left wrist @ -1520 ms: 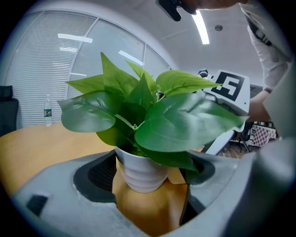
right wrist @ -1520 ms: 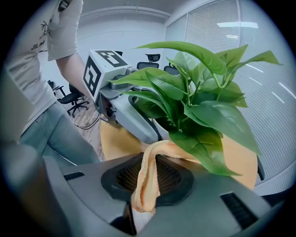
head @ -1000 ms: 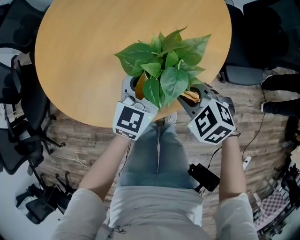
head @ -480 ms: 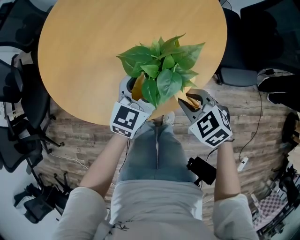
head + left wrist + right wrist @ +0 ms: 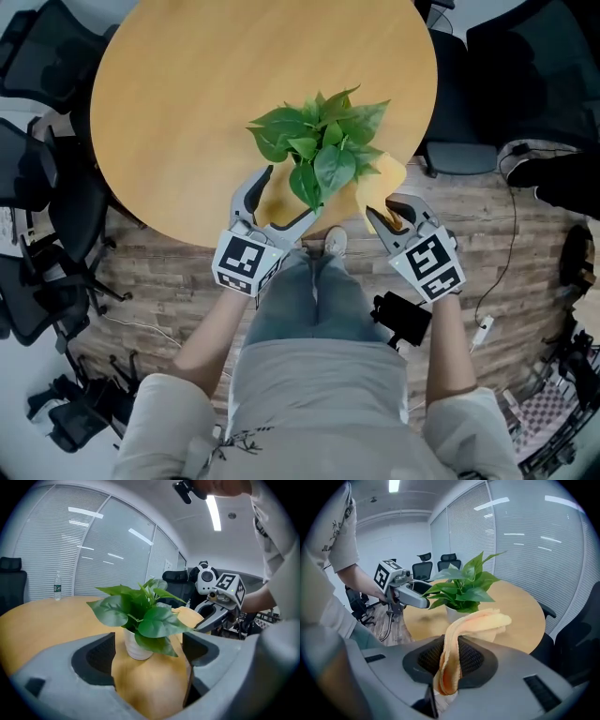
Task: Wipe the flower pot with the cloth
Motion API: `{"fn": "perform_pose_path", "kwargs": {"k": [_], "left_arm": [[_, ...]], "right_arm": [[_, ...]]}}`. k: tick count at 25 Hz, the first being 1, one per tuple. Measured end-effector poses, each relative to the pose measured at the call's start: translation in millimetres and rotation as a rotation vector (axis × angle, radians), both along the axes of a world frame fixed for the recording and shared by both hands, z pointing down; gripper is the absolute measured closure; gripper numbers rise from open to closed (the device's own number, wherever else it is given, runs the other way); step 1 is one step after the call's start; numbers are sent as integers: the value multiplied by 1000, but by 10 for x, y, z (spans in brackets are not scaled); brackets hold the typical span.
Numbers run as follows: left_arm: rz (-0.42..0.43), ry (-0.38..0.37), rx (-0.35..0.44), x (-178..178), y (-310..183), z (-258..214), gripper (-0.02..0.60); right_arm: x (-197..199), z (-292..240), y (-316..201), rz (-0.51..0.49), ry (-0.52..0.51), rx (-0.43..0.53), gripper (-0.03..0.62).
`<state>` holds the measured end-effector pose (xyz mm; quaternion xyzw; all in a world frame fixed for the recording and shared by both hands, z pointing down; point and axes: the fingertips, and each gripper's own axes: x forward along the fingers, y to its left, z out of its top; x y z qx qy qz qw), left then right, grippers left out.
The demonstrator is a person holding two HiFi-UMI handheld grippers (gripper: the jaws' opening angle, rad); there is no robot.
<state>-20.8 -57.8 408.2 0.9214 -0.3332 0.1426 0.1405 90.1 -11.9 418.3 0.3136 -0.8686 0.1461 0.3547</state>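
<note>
A leafy green plant (image 5: 322, 148) stands in a white ribbed pot (image 5: 136, 646) near the front edge of the round wooden table (image 5: 187, 103). In the head view the leaves hide the pot. My left gripper (image 5: 284, 200) is open, with its jaws spread wide just short of the pot and nothing between them. My right gripper (image 5: 390, 212) is shut on a yellow-orange cloth (image 5: 461, 629), whose free end droops forward to the right of the pot (image 5: 453, 613). In the right gripper view the left gripper (image 5: 410, 598) shows beyond the leaves.
Black office chairs (image 5: 42, 216) ring the table. A water bottle (image 5: 57, 587) stands at the table's far side. A black device (image 5: 403, 320) and cables lie on the wood floor by the person's legs. Glass walls with blinds (image 5: 534, 541) enclose the room.
The left gripper has opened and drawn back from the pot, which now stands free on the table. The right gripper with the cloth has also pulled back a little.
</note>
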Motion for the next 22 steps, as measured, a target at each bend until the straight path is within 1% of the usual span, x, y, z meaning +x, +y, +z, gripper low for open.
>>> {"fn": "perform_pose_path", "kwargs": {"k": [5,8,10,12,15,19,22], "left_arm": [[28,12,-42,-13,130,-231,140],[37,21,-27,-18,195,-448,188],[12,33,-17,-76,188,-620,215],[-16,54,-17,-129,179,-787,276],[-14,55,-4,-137,222,-979,357],[0,30,13,-141,250,-1129,411],[-2,14,13,-157,269,-1202,491]], "right_arm": [[35,-306,18,44,-38,37,533],[20,-527,39,53,-49,73,533],[4,-690,38,69,-60,100,533],[-1,-847,34,91,-82,124,533],[-37,-1038,69,107,-115,139,533],[-101,-1205,70,91,-102,161,533],[-172,-1352,53,99,-113,176,533]]}}
